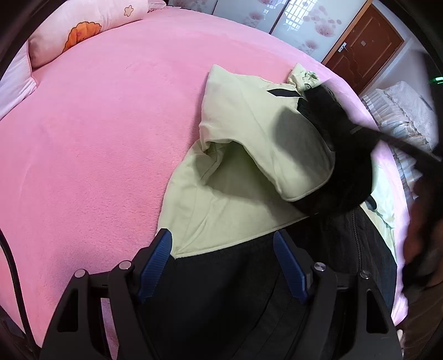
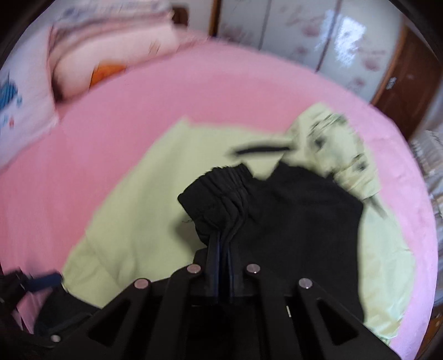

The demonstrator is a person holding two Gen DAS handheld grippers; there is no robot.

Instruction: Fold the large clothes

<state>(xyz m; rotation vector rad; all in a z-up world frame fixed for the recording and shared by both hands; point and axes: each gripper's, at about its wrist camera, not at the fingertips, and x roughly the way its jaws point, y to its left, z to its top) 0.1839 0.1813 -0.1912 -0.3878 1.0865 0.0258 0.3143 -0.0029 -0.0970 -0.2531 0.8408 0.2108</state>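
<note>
Bed [image 1: 83, 138]: a pink fleecy sheet covers it and fills most of both views; the broad stretch on the picture-left of the clothes lies bare and flat, giving the widest open room. Its far edge curves in front of the wardrobe doors, its right edge runs just beside a stack of pale folded bedding [image 1: 401, 116].
Wardrobe doors [image 1: 304, 25]: frosted panels with pink blossoms, behind the bed, next to a brown wooden door [image 1: 368, 47].
Pillows [image 1: 91, 25]: pink, one with an orange flower, piled at the far left corner of the bed, well apart from the clothes.
Light green garment [image 1: 235, 199]: spread on the right half of the bed, one part folded over on itself with a shadowed hollow below the fold; its near hem lies straight at the edge of the dark cloth; a crumpled printed part sits at its far end.
Black garment [image 2: 304, 216]: lies on top of the green one; its gathered elastic cuff [image 2: 221, 182] is raised.
Right gripper [image 2: 223, 249]: jaws closed tight, pinching the gathered black cuff; the view is blurred.
Left gripper [image 1: 221, 263]: blue-padded fingers [image 1: 156, 260] spread wide, holding nothing, above the green hem's corner and the dark cloth.
Containers: none to tell of.
</note>
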